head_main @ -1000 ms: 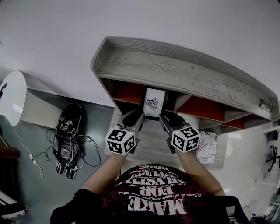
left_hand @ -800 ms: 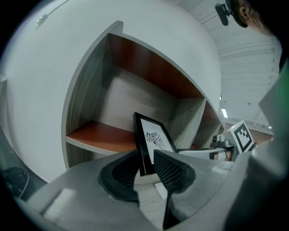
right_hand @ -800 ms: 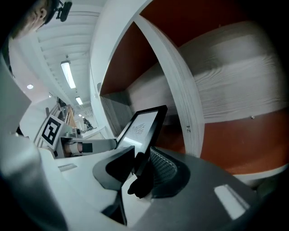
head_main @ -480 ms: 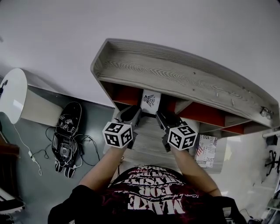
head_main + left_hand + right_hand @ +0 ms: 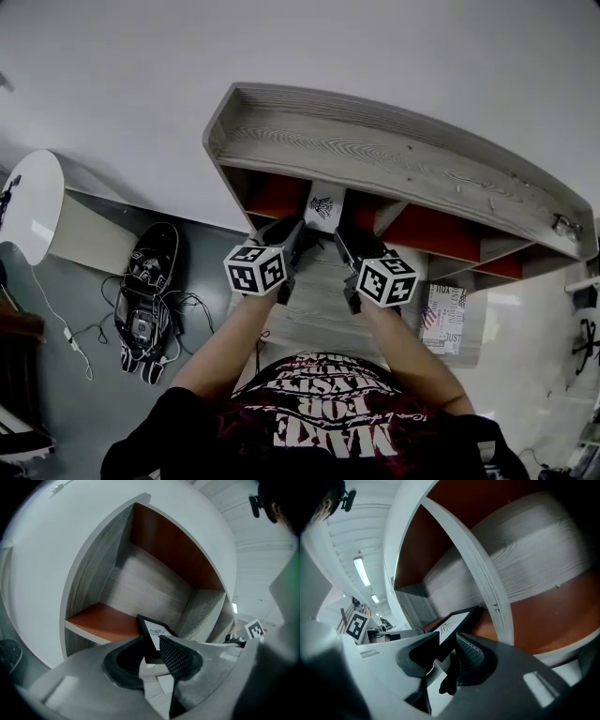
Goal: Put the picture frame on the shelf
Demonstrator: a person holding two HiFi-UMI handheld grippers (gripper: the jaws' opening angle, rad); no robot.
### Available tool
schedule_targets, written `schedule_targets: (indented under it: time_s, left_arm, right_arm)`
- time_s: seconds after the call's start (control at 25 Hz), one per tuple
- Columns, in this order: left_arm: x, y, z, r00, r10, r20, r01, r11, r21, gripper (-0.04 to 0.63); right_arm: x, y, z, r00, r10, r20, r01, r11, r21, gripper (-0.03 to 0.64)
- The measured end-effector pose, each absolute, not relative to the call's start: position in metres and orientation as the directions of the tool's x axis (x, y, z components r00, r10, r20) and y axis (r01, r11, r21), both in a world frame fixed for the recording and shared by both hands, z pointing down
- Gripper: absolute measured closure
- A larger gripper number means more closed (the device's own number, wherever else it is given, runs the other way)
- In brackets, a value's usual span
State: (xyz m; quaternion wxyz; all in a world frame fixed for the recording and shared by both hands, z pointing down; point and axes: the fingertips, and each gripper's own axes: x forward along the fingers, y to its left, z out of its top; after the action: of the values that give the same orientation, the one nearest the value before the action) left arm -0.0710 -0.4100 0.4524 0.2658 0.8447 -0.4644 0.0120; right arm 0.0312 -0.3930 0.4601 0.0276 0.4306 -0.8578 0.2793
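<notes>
Since the earlier head view, both grippers have carried the black rectangular picture frame (image 5: 322,204) forward. It showed nearly full height in front of the shelf; now only its upper part shows below the top board.

1. Task item. We identify the picture frame (image 5: 154,634) by its narrow black border and a white sheet with a small dark line drawing. It stands roughly upright at the mouth of a compartment of the grey wood-grain shelf unit with orange-red inner panels (image 5: 394,150), directly under the top board. Orange-red panels lie to either side of it. In the right gripper view the frame (image 5: 452,623) lies just left of a grey wood-grain divider (image 5: 485,588). We cannot tell whether its base rests on a shelf board.

2. Left gripper (image 5: 289,234). Its jaws stand at a narrow setting, closed on the frame's left edge. In the left gripper view (image 5: 152,644) a ribbed pad bears on the printed face.

3. Right gripper (image 5: 349,239). Its jaws are likewise narrow, closed on the frame's right edge. In the right gripper view (image 5: 445,651) the lower corner sits between the pads.

Both grippers point slightly downward into the compartment, side by side.
</notes>
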Motion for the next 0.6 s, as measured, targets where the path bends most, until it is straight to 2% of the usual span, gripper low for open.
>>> schedule_targets:
  time_s: [0.36,0.48,0.6]
  left_arm:
    - [-0.096,-0.390,0.420,0.542,-0.822,0.174,-0.803,-0.445,0.397,0.460]
    - [-0.118,-0.359,0.400,0.512,-0.848,0.138,-0.814,-0.429,0.391,0.465]
    - [-0.130,-0.321,0.380,0.507,-0.857,0.098,-0.816,-0.441,0.373,0.527]
  right_arm:
    - [0.039,-0.356,0.436,-0.631,-0.735,0.249,-0.762,0.525,-0.379,0.445]
    - [0.041,-0.317,0.404,-0.650,-0.737,0.185,-0.750,0.583,-0.313,0.494]
    - [0.045,-0.283,0.374,-0.643,-0.755,0.131,-0.763,0.615,-0.199,0.570]
